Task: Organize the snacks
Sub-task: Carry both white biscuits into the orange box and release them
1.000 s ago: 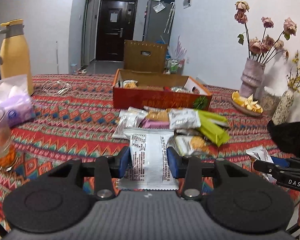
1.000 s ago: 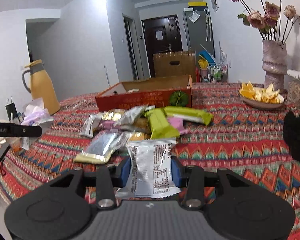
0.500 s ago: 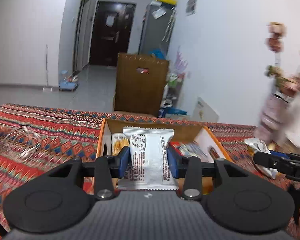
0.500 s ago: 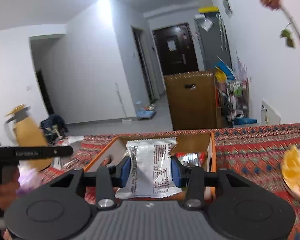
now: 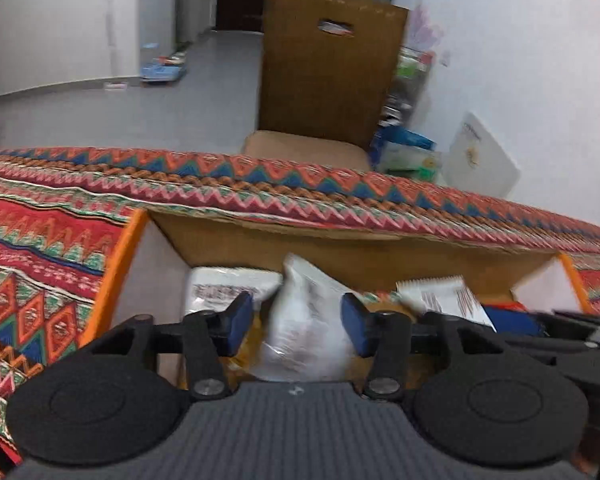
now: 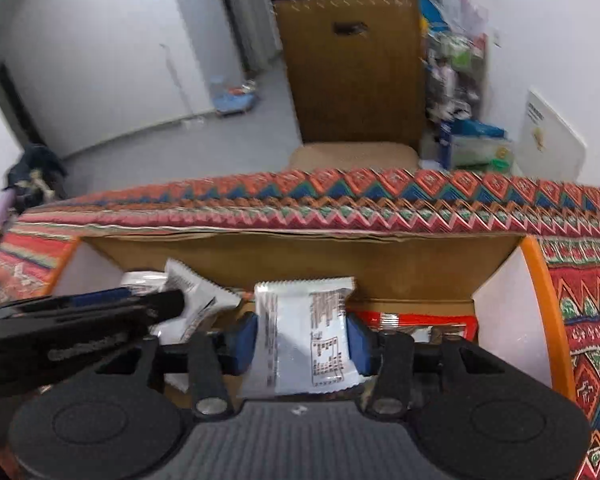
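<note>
Both grippers hang over the orange-rimmed cardboard box (image 6: 538, 280) on the patterned tablecloth (image 5: 40, 264). Left gripper (image 5: 296, 320): jaws opening, its blurred white snack packet (image 5: 304, 332) loose between them. Right gripper (image 6: 300, 340): jaws opening, pads still touching a white packet (image 6: 300, 340). Other packets lie inside, including a red one (image 6: 412, 320).

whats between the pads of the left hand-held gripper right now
A white snack packet, loose between the opening pads over the box, in the left wrist view.

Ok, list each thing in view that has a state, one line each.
Left hand-held gripper: jaws opening, white snack packet loose between them.
Right hand-held gripper: jaws opening, silver snack packet between the pads.
Cardboard box: open-topped, partly filled with snacks.
</note>
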Demonstrator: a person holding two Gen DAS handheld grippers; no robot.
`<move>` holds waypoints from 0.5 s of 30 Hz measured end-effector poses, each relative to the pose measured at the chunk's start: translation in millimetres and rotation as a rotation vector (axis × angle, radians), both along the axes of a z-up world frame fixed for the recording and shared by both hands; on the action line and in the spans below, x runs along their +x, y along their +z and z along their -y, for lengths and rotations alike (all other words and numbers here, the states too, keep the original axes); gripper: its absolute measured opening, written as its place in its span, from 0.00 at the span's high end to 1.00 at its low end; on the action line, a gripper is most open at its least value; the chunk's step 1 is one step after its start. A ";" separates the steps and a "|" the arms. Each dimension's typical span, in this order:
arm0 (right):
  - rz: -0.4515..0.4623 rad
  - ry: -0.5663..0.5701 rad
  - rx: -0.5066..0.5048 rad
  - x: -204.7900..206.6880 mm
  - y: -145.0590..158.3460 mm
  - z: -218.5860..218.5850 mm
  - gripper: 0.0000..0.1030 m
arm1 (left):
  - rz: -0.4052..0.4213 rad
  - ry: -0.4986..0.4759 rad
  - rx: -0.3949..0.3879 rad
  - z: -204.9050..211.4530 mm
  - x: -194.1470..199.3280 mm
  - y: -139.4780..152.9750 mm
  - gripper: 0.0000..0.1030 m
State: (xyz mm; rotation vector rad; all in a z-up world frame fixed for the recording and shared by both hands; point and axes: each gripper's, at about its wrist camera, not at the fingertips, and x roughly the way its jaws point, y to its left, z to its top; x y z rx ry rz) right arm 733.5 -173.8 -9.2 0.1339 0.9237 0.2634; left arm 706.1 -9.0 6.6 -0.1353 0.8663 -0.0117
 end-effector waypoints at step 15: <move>0.141 0.024 0.033 -74.8 90.9 37.1 0.32 | 0.155 -0.051 0.045 -23.2 -91.4 88.8 0.07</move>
